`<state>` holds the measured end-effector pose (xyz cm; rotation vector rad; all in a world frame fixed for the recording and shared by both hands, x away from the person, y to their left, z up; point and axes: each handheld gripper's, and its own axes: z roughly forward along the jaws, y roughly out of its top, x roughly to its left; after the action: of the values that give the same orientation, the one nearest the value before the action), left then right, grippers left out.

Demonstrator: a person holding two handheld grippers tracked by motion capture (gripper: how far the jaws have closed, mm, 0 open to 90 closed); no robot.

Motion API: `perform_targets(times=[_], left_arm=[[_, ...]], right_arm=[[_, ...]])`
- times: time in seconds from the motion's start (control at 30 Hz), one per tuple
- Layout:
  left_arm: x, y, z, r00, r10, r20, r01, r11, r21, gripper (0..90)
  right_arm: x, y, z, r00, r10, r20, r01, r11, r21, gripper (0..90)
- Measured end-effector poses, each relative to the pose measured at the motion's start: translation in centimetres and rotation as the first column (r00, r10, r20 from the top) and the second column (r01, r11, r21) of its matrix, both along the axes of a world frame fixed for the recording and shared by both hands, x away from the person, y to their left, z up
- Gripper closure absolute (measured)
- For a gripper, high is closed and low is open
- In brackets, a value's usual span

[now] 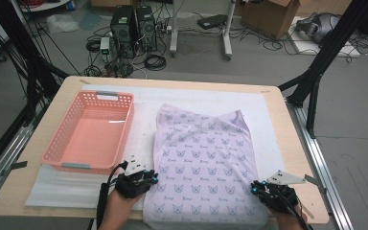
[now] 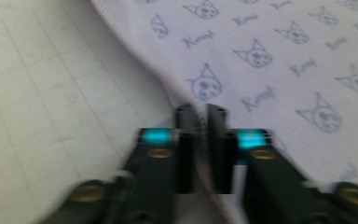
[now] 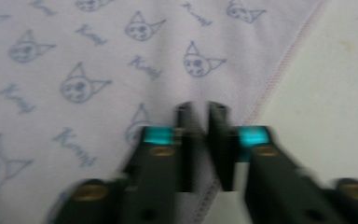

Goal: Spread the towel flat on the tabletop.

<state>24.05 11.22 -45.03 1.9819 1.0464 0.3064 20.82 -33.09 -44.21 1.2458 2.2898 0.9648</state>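
Grey workshop floor, strewn with cables, two computer towers [image 1: 133,26] and a cardboard box [image 1: 275,17], lies beyond the light wooden table [image 1: 294,143]. On the table a white mat [image 1: 201,98] carries an empty pink plastic basket [image 1: 90,132] at the left and, just beside it, a pale lilac cloth [image 1: 206,163] printed with small cat-like faces and script words. The cloth lies mostly flat, with a fold across its far end, and its near edge reaches the table's front edge.

At the cloth's near left edge sits the left gripper [image 1: 149,178], held by the person's left hand [image 1: 124,189]. In the left gripper view its black jaws stand almost together, with the cloth's hem [image 2: 177,95] running in between them (the picture is blurred, but fabric shows in the narrow gap). The right gripper [image 1: 256,188] is at the near right edge, and in the right gripper view its jaws are likewise pressed close on the stitched border [image 3: 279,70] of the cloth, bare mat showing to the side.
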Motion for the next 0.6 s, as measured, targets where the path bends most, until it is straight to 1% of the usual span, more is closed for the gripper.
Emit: perform_targets(times=[0.03,0.07,0.17,0.2,0.23,0.27,0.3,0.33,0.37,0.4,0.47,0.5,0.53,0.57,0.6], left_arm=[[-0.3,0.1,0.1,1.0,-0.003,-0.002,0.003,1.0,0.003,87.1],[-0.6,0.3,0.1,0.9999,-0.008,-0.008,0.008,1.0,-0.001,87.3],[-1.6,1.2,0.2,0.9996,-0.023,-0.019,0.023,0.9997,-0.006,87.5],[-2.3,1.6,0.3,0.9994,-0.026,-0.022,0.025,0.9995,-0.019,87.5],[-2.7,1.8,0.2,0.9992,-0.031,-0.023,0.03,0.9993,-0.022,87.5],[-3.3,2.2,0.2,0.9985,-0.046,-0.028,0.046,0.9987,-0.021,87.5],[-3.8,2.4,0.2,0.9981,-0.054,-0.029,0.054,0.9983,-0.024,87.5],[-4.3,2.5,0.3,0.9974,-0.065,-0.032,0.065,0.9976,-0.025,87.5],[-4.9,2.6,0.3,0.9961,-0.082,-0.031,0.082,0.9965,-0.018,87.5],[-5.4,2.6,0.4,0.9949,-0.096,-0.03,0.095,0.9953,-0.016,87.4],[-6.2,2.6,0.5,0.9926,-0.116,-0.036,0.116,0.9932,-0.014,87.0],[-6.3,2.6,0.5,0.9922,-0.12,-0.031,0.12,0.9927,-0.014,85.9],[-6.2,2.5,0.6,0.9927,-0.118,-0.022,0.118,0.9929,-0.015,80.2],[-6.0,2.4,0.7,0.9937,-0.111,-0.014,0.111,0.9936,-0.024,72.1],[-5.6,2.2,0.8,0.9945,-0.104,-0.008,0.104,0.9941,-0.033,65.9]], right_arm=[[-0.1,-0.1,0.1,1.0,0.005,-0.002,-0.005,1.0,-0.008,88.4],[-0.3,-0.2,0.2,0.9999,0.008,-0.014,-0.008,1.0,-0.005,88.6],[-1.4,-0.9,0.3,0.9994,0.024,-0.026,-0.023,0.999,0.03,88.7],[-1.7,-1.1,0.3,0.9992,0.031,-0.024,-0.03,0.999,0.039,88.7],[-2.4,-1.4,0.4,0.9987,0.042,-0.03,-0.041,0.998,0.05,88.7],[-2.8,-1.5,0.4,0.9983,0.05,-0.029,-0.048,0.997,0.055,88.7],[-3.5,-1.6,0.5,0.9973,0.064,-0.035,-0.062,0.996,0.059,88.7],[-4.0,-1.7,0.5,0.9965,0.078,-0.031,-0.076,0.996,0.055,88.7],[-4.6,-1.7,0.6,0.9955,0.086,-0.04,-0.084,0.995,0.061,88.7],[-5.1,-1.8,0.7,0.9945,0.098,-0.038,-0.095,0.994,0.062,88.8],[-6.1,-1.8,0.7,0.9921,0.111,-0.059,-0.107,0.992,0.064,88.7],[-6.5,-1.7,0.6,0.9904,0.122,-0.066,-0.118,0.991,0.059,88.6],[-6.8,-1.7,0.6,0.9894,0.128,-0.068,-0.124,0.991,0.055,87.8],[-6.8,-1.7,0.6,0.9894,0.13,-0.064,-0.127,0.99,0.056,85.5],[-6.7,-1.8,0.7,0.9917,0.117,-0.053,-0.114,0.991,0.064,76.7]])
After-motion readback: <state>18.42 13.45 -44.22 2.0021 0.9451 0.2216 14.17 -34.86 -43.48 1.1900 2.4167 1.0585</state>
